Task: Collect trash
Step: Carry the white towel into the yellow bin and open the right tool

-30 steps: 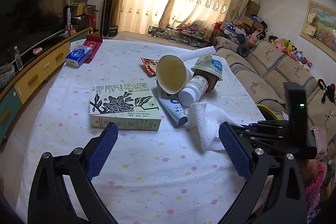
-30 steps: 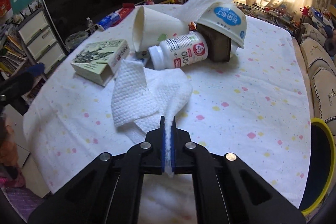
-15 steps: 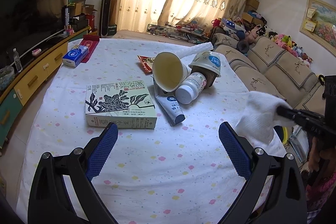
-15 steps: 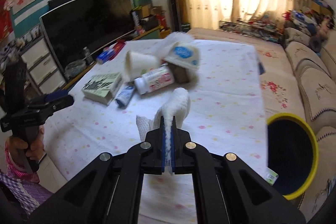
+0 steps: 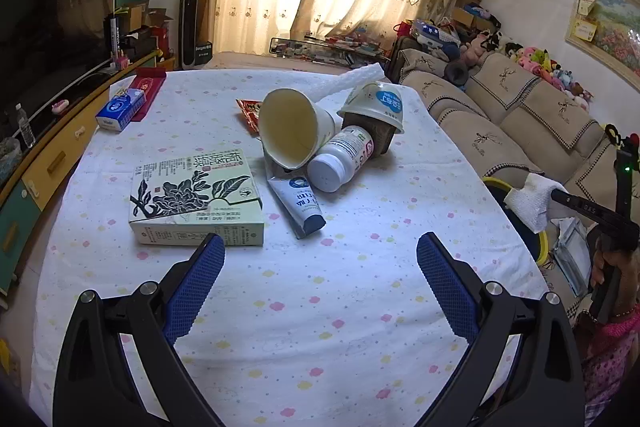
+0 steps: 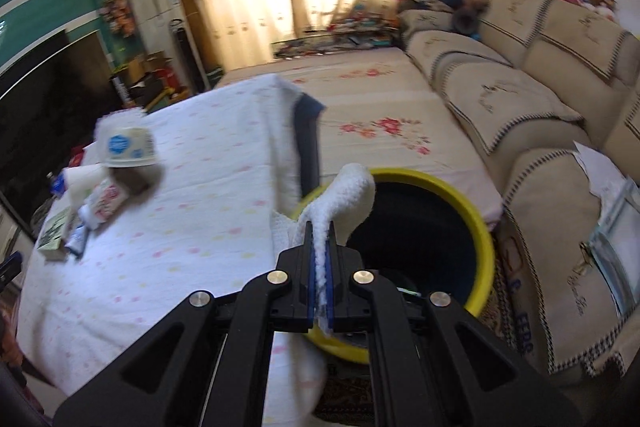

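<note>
My right gripper point(image 6: 319, 247) is shut on a white paper towel point(image 6: 344, 195) and holds it over the near rim of a yellow-rimmed black bin point(image 6: 424, 227) beside the table. The towel point(image 5: 528, 201) and the bin's rim point(image 5: 494, 181) also show at the right of the left wrist view. My left gripper point(image 5: 320, 259) is open and empty above the table's near part. Trash lies ahead of it: a green tea box point(image 5: 192, 195), a paper cup point(image 5: 294, 127), a white bottle point(image 5: 340, 163), a tube point(image 5: 300, 203), an upturned bowl point(image 5: 378, 103).
The table point(image 5: 320, 307) has a white dotted cloth. A blue tissue box point(image 5: 120, 107) and a red packet point(image 5: 146, 87) lie at its far left, a red wrapper point(image 5: 248, 109) behind the cup. A beige sofa point(image 6: 540, 107) runs along the right. A TV cabinet point(image 5: 40, 163) stands left.
My right gripper has swung right with the paper towel, from over the table's edge to over the bin. The left gripper has stayed open and barely moved.
</note>
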{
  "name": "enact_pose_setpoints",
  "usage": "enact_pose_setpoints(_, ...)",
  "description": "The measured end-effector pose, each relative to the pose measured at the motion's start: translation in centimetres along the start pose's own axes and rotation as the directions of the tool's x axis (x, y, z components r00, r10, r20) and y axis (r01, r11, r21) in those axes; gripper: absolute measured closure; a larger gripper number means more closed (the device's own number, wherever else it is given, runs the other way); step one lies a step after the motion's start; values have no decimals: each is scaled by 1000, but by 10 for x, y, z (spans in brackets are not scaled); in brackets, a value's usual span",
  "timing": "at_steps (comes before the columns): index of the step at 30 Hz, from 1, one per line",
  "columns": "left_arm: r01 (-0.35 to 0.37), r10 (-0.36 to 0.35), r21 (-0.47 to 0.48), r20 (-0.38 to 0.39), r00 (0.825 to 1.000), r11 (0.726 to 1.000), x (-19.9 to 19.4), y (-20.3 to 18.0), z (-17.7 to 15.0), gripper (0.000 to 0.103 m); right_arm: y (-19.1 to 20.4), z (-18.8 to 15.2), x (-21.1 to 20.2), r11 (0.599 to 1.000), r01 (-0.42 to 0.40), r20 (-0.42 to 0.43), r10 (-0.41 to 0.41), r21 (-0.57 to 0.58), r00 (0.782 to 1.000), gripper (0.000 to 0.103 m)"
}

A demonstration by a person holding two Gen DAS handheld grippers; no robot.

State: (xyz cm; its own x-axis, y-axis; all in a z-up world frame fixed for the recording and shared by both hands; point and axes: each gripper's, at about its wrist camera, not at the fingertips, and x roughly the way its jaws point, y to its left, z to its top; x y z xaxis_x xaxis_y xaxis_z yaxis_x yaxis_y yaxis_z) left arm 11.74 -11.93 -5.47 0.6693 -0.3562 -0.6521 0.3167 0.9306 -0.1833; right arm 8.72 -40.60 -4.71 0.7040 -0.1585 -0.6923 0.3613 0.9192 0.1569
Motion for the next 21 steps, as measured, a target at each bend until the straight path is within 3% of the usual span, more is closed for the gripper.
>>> enact_pose_setpoints(11, -12, 12, 15, -34, 999, 1000, 16, -10, 3, 7, -47, -13, 63, 993, 78, -106, -68, 92, 992, 96)
enact_pose_setpoints(13, -15, 16, 14, -39, 999, 1000, 18, -10, 2, 8, -49, -13, 67, 992, 82, -111, -71, 99, 991, 90)
enact_pose_setpoints(15, -20, 20, 10, -44, 999, 1000, 20, -9, 2, 7, -47, -14, 66, 992, 84, -106, -73, 98, 992, 77)
enact_pose_setpoints(21, -40, 40, -13, -53, 998, 999, 22, 7, -1, 7, -40, -15, 64, 993, 79, -109, -69, 89, 992, 73)
